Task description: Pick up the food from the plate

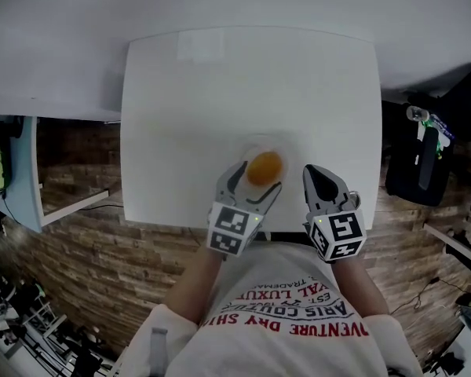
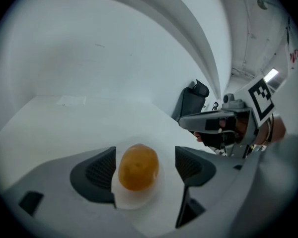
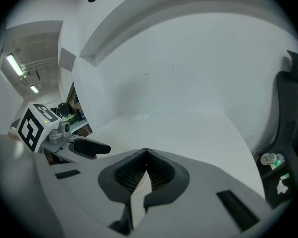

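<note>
Left gripper (image 2: 145, 164) wide open around the orange food (image 1: 264, 167) on white plate (image 2: 134, 200), right gripper (image 3: 145, 153) closed, empty, beside it

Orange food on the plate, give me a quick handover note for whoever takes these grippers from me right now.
Left gripper: open, one jaw on each side of the orange food, pads not pressing on it.
Right gripper: shut, empty, to the right of the plate.
Things: the food sits on the plate, near the front edge of the white table.
Done: left gripper is lined up around the food.
Left: close on the food and lift it off the plate.
</note>
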The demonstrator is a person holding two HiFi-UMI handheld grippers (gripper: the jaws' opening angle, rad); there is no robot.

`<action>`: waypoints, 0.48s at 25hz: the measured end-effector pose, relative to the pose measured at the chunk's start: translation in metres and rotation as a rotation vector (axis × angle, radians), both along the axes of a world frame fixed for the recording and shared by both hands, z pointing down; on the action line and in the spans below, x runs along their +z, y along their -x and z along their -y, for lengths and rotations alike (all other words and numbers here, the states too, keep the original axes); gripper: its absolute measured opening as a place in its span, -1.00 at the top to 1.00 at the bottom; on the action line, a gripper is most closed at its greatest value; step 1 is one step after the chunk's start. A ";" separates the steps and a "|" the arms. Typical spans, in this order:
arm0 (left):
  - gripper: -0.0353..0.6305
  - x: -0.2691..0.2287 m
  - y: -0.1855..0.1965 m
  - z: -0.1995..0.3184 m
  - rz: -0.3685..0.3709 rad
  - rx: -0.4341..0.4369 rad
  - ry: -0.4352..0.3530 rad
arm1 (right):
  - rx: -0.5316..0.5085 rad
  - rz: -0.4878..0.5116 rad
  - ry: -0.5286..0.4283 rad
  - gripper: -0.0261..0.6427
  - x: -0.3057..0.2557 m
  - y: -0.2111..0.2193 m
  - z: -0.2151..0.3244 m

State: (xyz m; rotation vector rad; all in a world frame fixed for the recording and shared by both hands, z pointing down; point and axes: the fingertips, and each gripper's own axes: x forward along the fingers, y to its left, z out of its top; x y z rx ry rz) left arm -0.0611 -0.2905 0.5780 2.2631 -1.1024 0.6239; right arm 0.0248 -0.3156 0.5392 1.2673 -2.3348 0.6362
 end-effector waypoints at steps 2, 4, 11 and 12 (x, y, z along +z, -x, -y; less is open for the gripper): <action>-0.18 0.011 -0.001 0.002 0.002 -0.019 0.028 | -0.006 0.001 0.015 0.91 0.008 -0.002 -0.001; -0.22 0.022 -0.002 0.002 0.026 -0.016 0.042 | -0.007 0.002 0.032 0.91 0.016 -0.006 -0.003; -0.28 0.051 -0.011 0.004 0.116 0.056 0.084 | -0.007 0.018 0.094 0.91 0.039 -0.015 -0.006; -0.28 0.055 -0.012 0.005 0.131 0.066 0.091 | -0.006 0.018 0.095 0.91 0.040 -0.016 -0.005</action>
